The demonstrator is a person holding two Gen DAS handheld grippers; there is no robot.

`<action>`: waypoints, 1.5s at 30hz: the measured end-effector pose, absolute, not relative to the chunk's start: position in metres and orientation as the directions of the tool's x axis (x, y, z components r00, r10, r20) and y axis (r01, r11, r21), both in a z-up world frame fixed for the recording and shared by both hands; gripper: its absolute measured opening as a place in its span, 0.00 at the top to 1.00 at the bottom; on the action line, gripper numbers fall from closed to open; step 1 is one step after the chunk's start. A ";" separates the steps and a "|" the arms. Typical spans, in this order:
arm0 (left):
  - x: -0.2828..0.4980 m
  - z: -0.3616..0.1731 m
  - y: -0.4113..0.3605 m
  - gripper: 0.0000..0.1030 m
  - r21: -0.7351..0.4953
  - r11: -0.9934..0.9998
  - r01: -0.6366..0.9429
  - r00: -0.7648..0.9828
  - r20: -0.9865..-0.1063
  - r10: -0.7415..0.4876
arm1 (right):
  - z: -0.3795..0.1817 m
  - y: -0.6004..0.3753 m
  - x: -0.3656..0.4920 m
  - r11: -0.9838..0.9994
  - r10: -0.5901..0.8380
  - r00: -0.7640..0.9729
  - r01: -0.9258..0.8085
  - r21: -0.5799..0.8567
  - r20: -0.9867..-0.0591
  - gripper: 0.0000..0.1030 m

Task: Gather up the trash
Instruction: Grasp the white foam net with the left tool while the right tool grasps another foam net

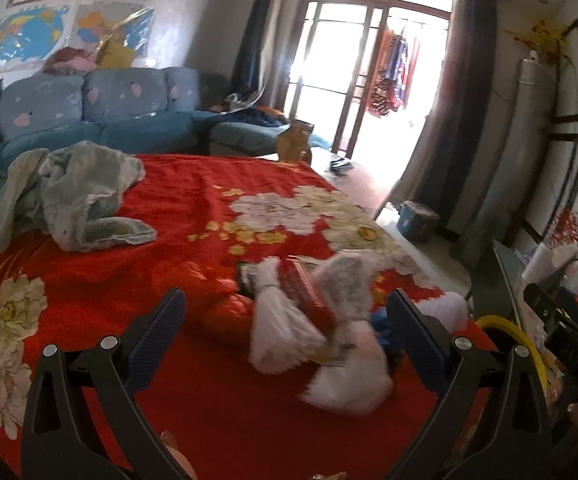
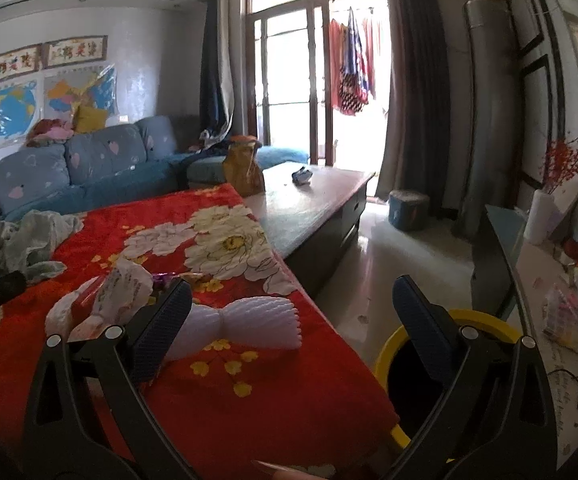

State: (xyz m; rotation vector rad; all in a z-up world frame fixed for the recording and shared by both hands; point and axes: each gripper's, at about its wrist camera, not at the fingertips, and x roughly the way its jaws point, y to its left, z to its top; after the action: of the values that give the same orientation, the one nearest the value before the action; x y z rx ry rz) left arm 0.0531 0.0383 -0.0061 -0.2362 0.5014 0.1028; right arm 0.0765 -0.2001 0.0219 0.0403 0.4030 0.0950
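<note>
Risk of scattering: both tools, left [image 1: 289, 320] and right [image 2: 293, 312], spread apart and empty; loose trash pile [image 1: 321, 320] and foam fruit net [image 2: 241, 328] near tabletop edge beside yellow-rimmed bin [image 2: 469, 320]; careless clamping may push pieces onto floor.
</note>
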 end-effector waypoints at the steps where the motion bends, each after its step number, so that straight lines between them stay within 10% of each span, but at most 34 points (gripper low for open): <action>1: 0.055 -0.007 0.043 0.06 -0.205 0.965 -0.164 0.869 -0.494 0.043 | 0.021 -0.199 0.082 0.995 0.103 0.911 -0.086 0.059 -0.399 0.10; 16: 0.076 -0.027 0.052 0.07 -0.200 0.975 -0.100 0.836 -0.548 -0.027 | -0.027 -0.190 0.163 0.970 0.244 0.703 -0.175 0.170 -0.668 0.17; 25: 0.096 -0.053 0.047 0.44 -0.242 0.968 -0.061 0.774 -0.625 -0.107 | -0.051 -0.186 0.175 0.918 0.397 0.568 -0.233 0.322 -0.721 0.46; 33: 0.095 -0.062 0.041 0.76 -0.228 0.973 -0.043 0.756 -0.644 -0.118 | -0.053 -0.187 0.173 0.905 0.425 0.556 -0.261 0.336 -0.715 0.98; 45: 0.082 -0.022 0.055 0.82 -0.231 0.972 -0.039 0.834 -0.543 -0.096 | -0.040 -0.197 0.161 0.901 0.434 0.587 -0.282 0.330 -0.683 1.00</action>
State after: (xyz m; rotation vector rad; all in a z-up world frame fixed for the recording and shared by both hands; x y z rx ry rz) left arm 0.0817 0.0547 -0.0224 -0.2383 0.5848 -0.0306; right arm 0.1614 -0.1971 -0.0401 0.1944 0.8462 0.4205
